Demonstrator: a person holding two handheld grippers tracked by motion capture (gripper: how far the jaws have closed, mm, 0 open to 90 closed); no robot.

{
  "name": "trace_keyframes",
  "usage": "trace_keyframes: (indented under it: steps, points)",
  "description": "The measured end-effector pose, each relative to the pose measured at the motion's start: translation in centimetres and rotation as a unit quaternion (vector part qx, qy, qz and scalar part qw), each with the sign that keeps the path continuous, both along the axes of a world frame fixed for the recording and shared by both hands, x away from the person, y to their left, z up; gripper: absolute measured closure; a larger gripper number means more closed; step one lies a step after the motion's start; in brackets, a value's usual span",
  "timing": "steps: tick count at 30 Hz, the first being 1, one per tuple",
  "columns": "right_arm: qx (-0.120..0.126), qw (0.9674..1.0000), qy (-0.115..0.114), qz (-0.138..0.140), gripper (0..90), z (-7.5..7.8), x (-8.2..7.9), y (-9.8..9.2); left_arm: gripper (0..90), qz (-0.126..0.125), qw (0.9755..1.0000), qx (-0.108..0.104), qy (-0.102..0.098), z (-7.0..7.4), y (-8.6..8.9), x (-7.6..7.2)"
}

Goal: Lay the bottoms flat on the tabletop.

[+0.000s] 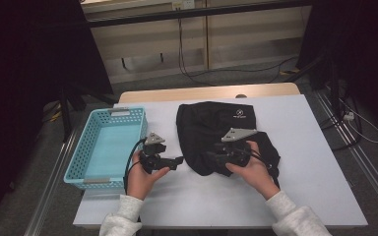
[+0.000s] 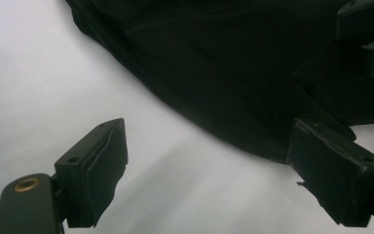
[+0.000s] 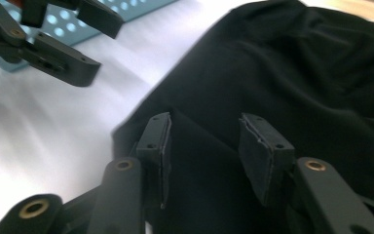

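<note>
One black cloth bag (image 1: pixel 216 130) lies crumpled on the tabletop (image 1: pixel 305 147), about the middle, with a small pale logo on its far part. One light-blue basket (image 1: pixel 86 172) stands at the left edge of the tabletop, long side running front to back, with nothing in it. Two grippers are at work, one in each hand.

The left gripper (image 1: pixel 174 160) sits between the basket and the bag, just beside the basket's near right corner and a little apart from the bag's left edge. In the left gripper view its jaws stand wide apart over bare white tabletop, holding nothing; the bag's curved edge runs just ahead of them, and the right-hand pad reaches up to that edge.

The right gripper (image 1: pixel 215 156) is over the near left part of the bag. In the right gripper view its jaws stand partly open with black cloth lying beneath and between them; the pads (image 3: pixel 265 156) are not pressing on it, so nothing is held. The left gripper (image 3: pixel 85 46) shows farther off in that view, in front of the basket.

Open room: a broad strip of bare tabletop to the right of the bag up to the right edge, a band along the near edge in front of both hands, and a narrow lane between the basket and the bag
</note>
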State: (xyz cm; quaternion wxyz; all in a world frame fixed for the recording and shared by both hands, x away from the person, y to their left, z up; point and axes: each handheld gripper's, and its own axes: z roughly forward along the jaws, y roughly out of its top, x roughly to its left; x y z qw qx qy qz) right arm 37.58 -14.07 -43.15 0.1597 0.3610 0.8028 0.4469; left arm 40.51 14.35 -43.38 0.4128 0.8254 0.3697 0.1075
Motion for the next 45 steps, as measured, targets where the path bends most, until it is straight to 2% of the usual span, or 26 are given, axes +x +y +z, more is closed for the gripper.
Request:
trace_keyframes:
  steps: [2,6,12,16,20,23,26,28,29,32,35,39,41,45]
  points:
    - [-0.013,0.9999,-0.005,-0.003,50.3,0.1,-0.5,-0.6,14.7,-0.002,1.0,0.001,0.001,0.0,-0.2,-0.1]
    - [-0.021,0.9997,-0.012,-0.001,47.3,0.3,-1.7,-1.6,14.7,-0.005,1.0,-0.003,0.003,-0.1,-0.5,-0.3]
    - [-0.035,0.9993,-0.007,0.014,47.0,0.3,-3.7,-2.3,14.7,-0.018,0.9998,0.001,0.006,-0.2,-1.1,-0.8]
    - [-0.053,0.9983,0.003,0.023,51.4,-0.8,-4.4,-2.5,16.4,-0.026,0.9996,-0.004,0.002,-0.2,-1.7,-1.0]
    - [-0.071,0.997,0.019,0.026,53.5,-2.3,-4.2,-2.4,20.0,-0.04,0.9991,-0.011,0.007,-0.2,-2.2,-1.1]
    - [-0.09,0.9956,0.018,0.02,53.8,-3.1,-4.0,-2.2,21.2,-0.045,0.9989,-0.01,0.003,-0.2,-2.6,-1.3]
    - [-0.099,0.9949,0.014,0.016,60.5,-3.3,-3.9,-2.1,21.8,-0.047,0.9988,-0.008,0.004,-0.4,-2.8,-1.4]
    - [-0.102,0.9946,0.012,0.014,72.6,-3.2,-3.7,-2.1,21.7,-0.047,0.9989,-0.007,0.002,-0.5,-2.9,-1.4]
    - [-0.1,0.9949,0.009,0.014,81.7,-3.2,-3.7,-2.1,21.7,-0.048,0.9988,-0.005,0.004,-0.5,-3.0,-1.4]
    - [-0.079,0.9966,0.019,0.016,83.3,-3.1,-3.4,-2.2,21.4,-0.05,0.9987,-0.005,0.003,-0.4,-3.0,-1.4]
    - [-0.069,0.9972,0.022,0.018,83.7,-2.8,-3.5,-2.2,21.4,-0.05,0.9987,-0.006,-0.001,-0.2,-3.0,-1.4]
    - [-0.053,0.9982,0.011,0.025,83.9,-1.6,-3.8,-2.0,21.2,-0.053,0.9986,-0.005,-0.002,-0.2,-3.1,-1.5]
    - [-0.036,0.9991,0.007,0.022,84.0,-0.9,-3.8,-2.2,21.2,-0.054,0.9985,-0.006,-0.002,-0.2,-3.1,-1.5]
    - [-0.014,0.9999,-0.008,0.001,84.0,0.2,-3.5,-3.2,21.2,-0.055,0.9985,-0.006,0.002,-0.3,-3.2,-1.5]
